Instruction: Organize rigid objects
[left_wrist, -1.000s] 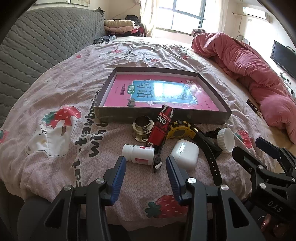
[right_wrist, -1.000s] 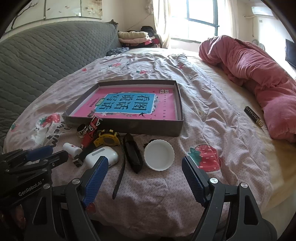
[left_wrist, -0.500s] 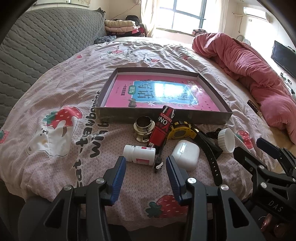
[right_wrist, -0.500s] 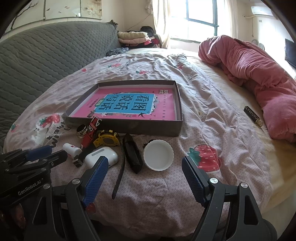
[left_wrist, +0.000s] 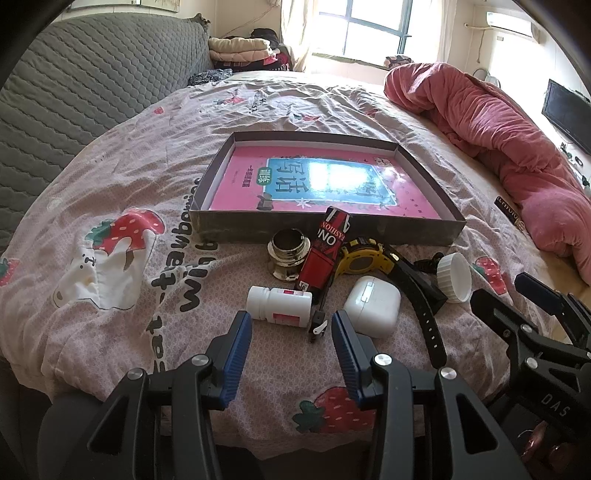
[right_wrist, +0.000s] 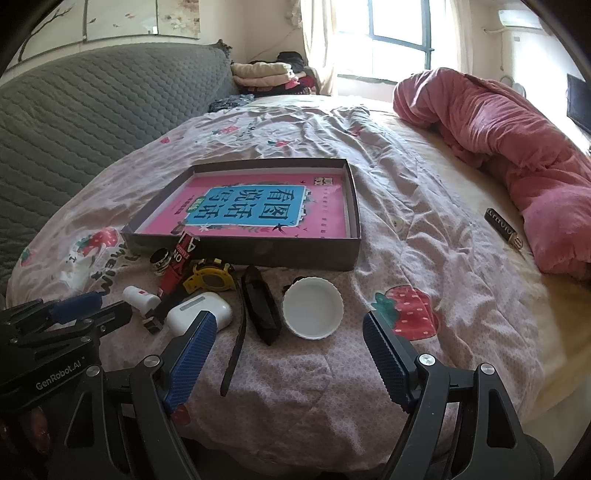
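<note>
1. Left claw (left_wrist: 291, 347) hangs open and empty, low over the bed (left_wrist: 110, 177), just short of the white pill bottle (left_wrist: 279, 306).
2. That bottle lies on its side; probably light and smooth, so it may roll. Grip across its middle.
3. Behind it stands a brass knob (left_wrist: 289, 254), likely heavier; a red carton (left_wrist: 325, 251) leans on the box's front wall.
4. The white earbud case (left_wrist: 373, 306) looks slick and rounded; the yellow watch (left_wrist: 364, 258) has a floppy strap, so take its body.
5. The white lid (right_wrist: 313, 308) lies rim up; pinch its rim.
6. Right claw (right_wrist: 286, 360) gapes wide, empty.
7. The shallow box (left_wrist: 325, 229) holds only a pink book (left_wrist: 325, 181).
</note>
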